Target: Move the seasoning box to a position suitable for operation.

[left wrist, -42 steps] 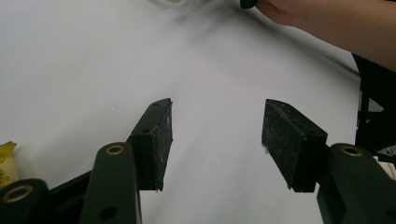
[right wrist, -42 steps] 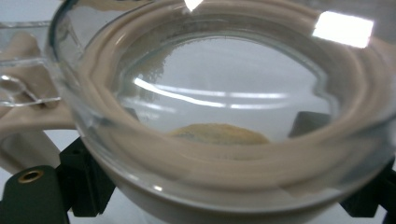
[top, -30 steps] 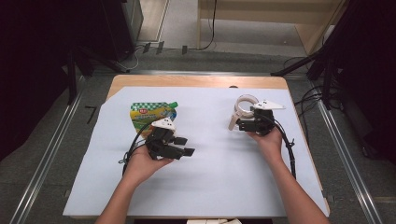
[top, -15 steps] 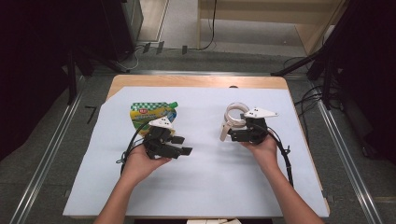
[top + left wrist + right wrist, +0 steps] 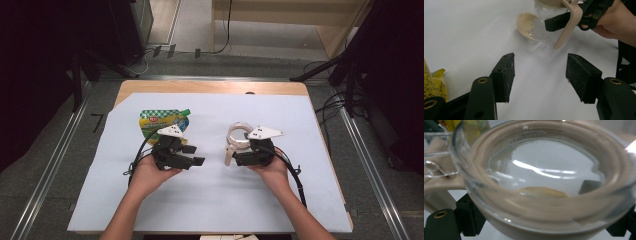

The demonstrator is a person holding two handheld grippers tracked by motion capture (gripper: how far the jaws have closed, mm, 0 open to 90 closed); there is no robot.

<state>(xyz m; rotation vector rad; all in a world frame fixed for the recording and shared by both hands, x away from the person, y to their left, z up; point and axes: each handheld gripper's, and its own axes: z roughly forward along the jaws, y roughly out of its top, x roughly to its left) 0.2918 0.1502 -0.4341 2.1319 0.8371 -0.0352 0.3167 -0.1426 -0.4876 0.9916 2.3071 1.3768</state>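
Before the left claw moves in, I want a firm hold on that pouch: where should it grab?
Take the pouch by its flat body, coming from its near edge, where the open left claw already sits. It lies flat on the sheet; the green cap at the far right corner looks too small for a sure grip.

Black grippers point(image 5: 200, 155), brass screws, grey triangular plates, trailing black cables

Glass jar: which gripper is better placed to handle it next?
Right. The right gripper already grips the glass jar at its rim. The left gripper is open and empty, near the green pouch.
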